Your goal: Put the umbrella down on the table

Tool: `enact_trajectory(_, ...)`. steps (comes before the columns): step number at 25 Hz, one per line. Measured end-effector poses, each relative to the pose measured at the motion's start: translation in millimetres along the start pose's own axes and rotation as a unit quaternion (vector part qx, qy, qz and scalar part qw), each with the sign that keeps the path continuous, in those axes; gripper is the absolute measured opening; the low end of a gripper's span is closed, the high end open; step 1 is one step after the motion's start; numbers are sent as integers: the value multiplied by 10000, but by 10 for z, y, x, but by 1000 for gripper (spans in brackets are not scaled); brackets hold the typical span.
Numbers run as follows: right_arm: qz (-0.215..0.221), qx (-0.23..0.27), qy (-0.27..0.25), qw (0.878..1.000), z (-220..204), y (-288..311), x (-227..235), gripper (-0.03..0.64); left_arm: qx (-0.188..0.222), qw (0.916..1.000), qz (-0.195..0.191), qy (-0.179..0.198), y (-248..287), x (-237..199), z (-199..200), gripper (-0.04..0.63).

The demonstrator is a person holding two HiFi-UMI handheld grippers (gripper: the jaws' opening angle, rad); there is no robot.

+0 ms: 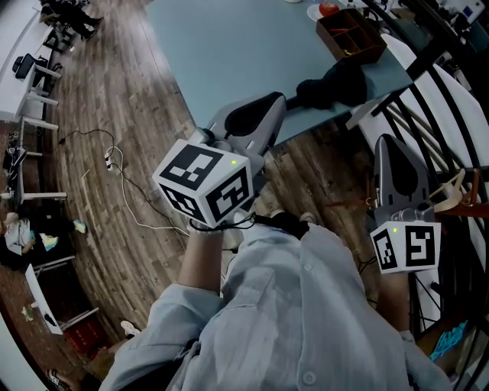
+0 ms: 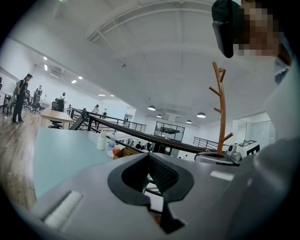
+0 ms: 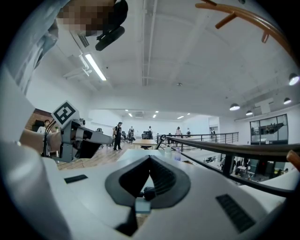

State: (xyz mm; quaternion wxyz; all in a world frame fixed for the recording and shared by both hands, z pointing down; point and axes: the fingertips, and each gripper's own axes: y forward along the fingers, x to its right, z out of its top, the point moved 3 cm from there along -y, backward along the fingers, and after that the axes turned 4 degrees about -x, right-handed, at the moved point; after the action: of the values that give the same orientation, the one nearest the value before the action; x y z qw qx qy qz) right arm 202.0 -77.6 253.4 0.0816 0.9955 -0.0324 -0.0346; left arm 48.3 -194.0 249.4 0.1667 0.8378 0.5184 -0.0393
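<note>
Pale blue table (image 1: pixel 229 46) fills the upper frame, the black umbrella (image 1: pixel 332 82) lying at its lower edge right of centre; with left gripper (image 1: pixel 273 101) and right gripper (image 1: pixel 388 145) both closed on nothing, we judge it best to hold them clear of it.

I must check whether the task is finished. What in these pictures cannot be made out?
- Head view: the dark bundle at the table edge is too dark and small to confirm as the umbrella.
- Head view: the wooden box contents and the red thing beside it are too small to name.
- Right gripper view: the right gripper hides the near table edge with its own body.
</note>
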Motion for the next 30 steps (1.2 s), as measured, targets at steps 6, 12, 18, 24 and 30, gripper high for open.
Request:
enact_trajectory(6, -22, -11, -8, 10000, -4, 11, 8, 0, -5, 10000, -16, -20, 17, -8, -12, 5)
enact_trajectory(12, -28, -29, -3, 10000, -7, 26, 26, 0, -22, 10000, -22, -43, 45, -20, -11, 5)
enact_trajectory(18, -24, -56, 14, 10000, -43, 75, 77, 0, -46, 10000, -22, -60, 122, -45, -33, 5)
enact_trajectory(24, -29, -63, 2, 10000, -25, 57, 46, 0, -33, 10000, -30, -69, 87, -43, -22, 5)
enact_trajectory(30, -21, -74, -12, 10000, -12, 70, 37, 0, -27, 10000, -41, -85, 87, -56, -16, 5)
